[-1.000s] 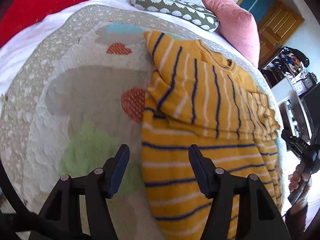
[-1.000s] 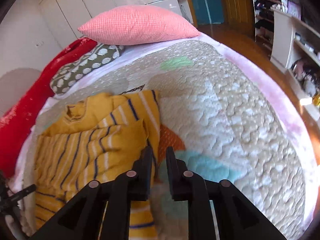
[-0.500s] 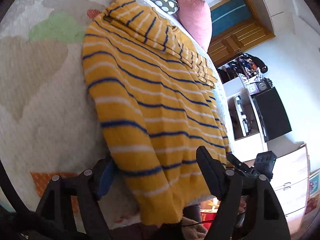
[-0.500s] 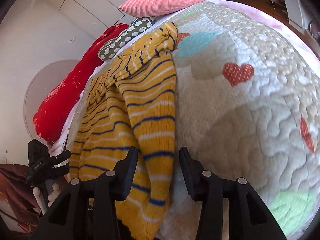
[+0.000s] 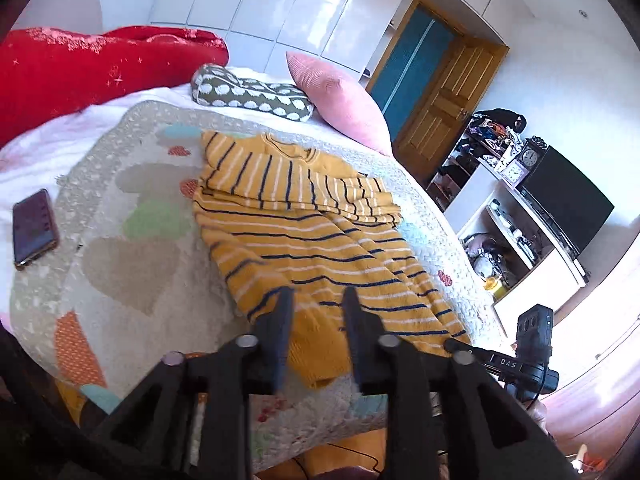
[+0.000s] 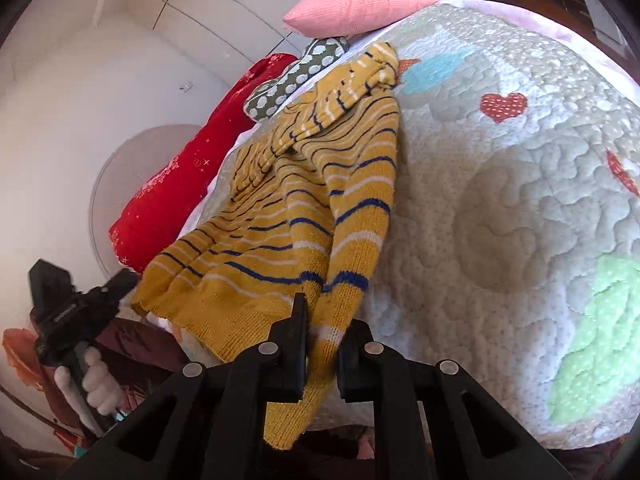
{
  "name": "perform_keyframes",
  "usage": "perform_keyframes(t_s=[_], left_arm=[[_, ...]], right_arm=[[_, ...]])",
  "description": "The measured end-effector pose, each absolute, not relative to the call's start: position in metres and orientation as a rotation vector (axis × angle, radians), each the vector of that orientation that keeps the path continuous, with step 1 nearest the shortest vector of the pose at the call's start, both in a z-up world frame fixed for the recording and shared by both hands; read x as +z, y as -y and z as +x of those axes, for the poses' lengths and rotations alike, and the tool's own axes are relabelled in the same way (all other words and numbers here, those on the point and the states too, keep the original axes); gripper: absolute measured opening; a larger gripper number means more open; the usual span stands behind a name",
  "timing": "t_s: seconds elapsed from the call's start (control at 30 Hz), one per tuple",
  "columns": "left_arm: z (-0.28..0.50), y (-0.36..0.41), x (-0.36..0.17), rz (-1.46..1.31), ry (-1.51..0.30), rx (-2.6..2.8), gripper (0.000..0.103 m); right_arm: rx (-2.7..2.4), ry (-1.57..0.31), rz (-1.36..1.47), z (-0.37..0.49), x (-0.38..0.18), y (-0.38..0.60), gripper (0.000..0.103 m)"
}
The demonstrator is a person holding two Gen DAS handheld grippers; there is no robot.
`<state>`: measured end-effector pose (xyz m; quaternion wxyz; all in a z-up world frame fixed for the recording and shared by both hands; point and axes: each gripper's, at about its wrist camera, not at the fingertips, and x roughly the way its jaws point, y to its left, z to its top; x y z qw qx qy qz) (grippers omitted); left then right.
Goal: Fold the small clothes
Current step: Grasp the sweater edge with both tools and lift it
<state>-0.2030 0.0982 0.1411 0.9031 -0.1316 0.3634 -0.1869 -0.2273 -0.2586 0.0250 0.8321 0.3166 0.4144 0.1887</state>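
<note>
A yellow sweater [image 5: 304, 240] with navy and white stripes lies on the quilt [image 5: 132, 264], its sleeves folded across the chest. Its hem hangs over the near edge of the bed. My left gripper [image 5: 318, 300] sits at the hem's left part. Its jaws are closing with the knit between them, and a gap still shows on both sides. In the right wrist view the sweater [image 6: 280, 208] runs away from me, and my right gripper [image 6: 326, 312] is closing on the hem's right corner, the fabric pinched between its fingers.
A phone [image 5: 34, 226] lies on the quilt's left edge. Red [image 5: 92, 68], dotted green [image 5: 252, 94] and pink [image 5: 340, 100] pillows line the head of the bed. White shelves and a television [image 5: 560, 196] stand to the right. The quilt [image 6: 500, 200] extends right of the sweater.
Both grippers drew back from the sweater's folded top to its hem at the bed edge. The left jaws widened, then narrowed over the hem. The right jaws closed on the hem corner.
</note>
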Motion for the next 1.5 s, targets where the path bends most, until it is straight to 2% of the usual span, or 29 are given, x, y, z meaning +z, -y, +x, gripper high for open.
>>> perform_keyframes(t_s=[0.03, 0.07, 0.2, 0.27, 0.4, 0.5, 0.6, 0.7, 0.73, 0.77, 0.8, 0.83, 0.87, 1.13, 1.5], left_arm=[[-0.207, -0.108, 0.139, -0.277, -0.749, -0.360, 0.061], [-0.210, -0.115, 0.133, -0.284, -0.750, -0.330, 0.064], [-0.192, -0.137, 0.090, -0.337, -0.886, -0.253, 0.064], [-0.183, -0.151, 0.067, -0.402, -0.953, -0.262, 0.064], [-0.167, -0.143, 0.029, -0.509, -1.057, -0.353, 0.064], [-0.163, -0.126, 0.008, -0.557, -1.106, -0.447, 0.065], [-0.163, -0.108, 0.005, -0.560, -1.099, -0.493, 0.075], [-0.161, -0.095, 0.008, -0.570, -1.104, -0.536, 0.077], [-0.159, -0.090, 0.009, -0.572, -1.112, -0.560, 0.063], [-0.158, -0.085, 0.009, -0.558, -1.127, -0.571, 0.021], [-0.156, -0.080, 0.010, -0.528, -1.152, -0.565, 0.012], [-0.156, -0.079, 0.013, -0.514, -1.149, -0.539, 0.014], [-0.157, -0.080, 0.017, -0.508, -1.137, -0.525, 0.013], [-0.190, -0.102, 0.058, -0.458, -1.033, -0.449, 0.013], [-0.255, -0.121, 0.042, -0.505, -1.070, -0.460, 0.013]], right_arm=[[0.383, -0.887, 0.682, -0.229, 0.022, 0.262, 0.015], [0.364, -0.899, 0.691, -0.231, 0.018, 0.264, 0.016], [0.324, -0.924, 0.690, -0.241, 0.008, 0.267, 0.018], [0.310, -0.920, 0.670, -0.244, 0.009, 0.268, 0.032], [0.306, -0.895, 0.626, -0.248, 0.016, 0.265, 0.048], [0.317, -0.904, 0.613, -0.247, 0.014, 0.258, 0.049], [0.317, -0.905, 0.595, -0.244, 0.011, 0.250, 0.053], [0.304, -0.882, 0.575, -0.241, 0.011, 0.242, 0.058], [0.300, -0.875, 0.562, -0.241, 0.012, 0.238, 0.059], [0.296, -0.869, 0.540, -0.240, 0.012, 0.234, 0.057], [0.292, -0.870, 0.519, -0.239, 0.012, 0.230, 0.052], [0.296, -0.880, 0.504, -0.237, 0.012, 0.226, 0.023], [0.312, -0.905, 0.502, -0.233, 0.011, 0.224, 0.011], [0.386, -0.885, 0.587, -0.247, 0.031, 0.230, 0.010], [0.460, -0.958, 0.544, -0.310, 0.028, 0.227, 0.009]])
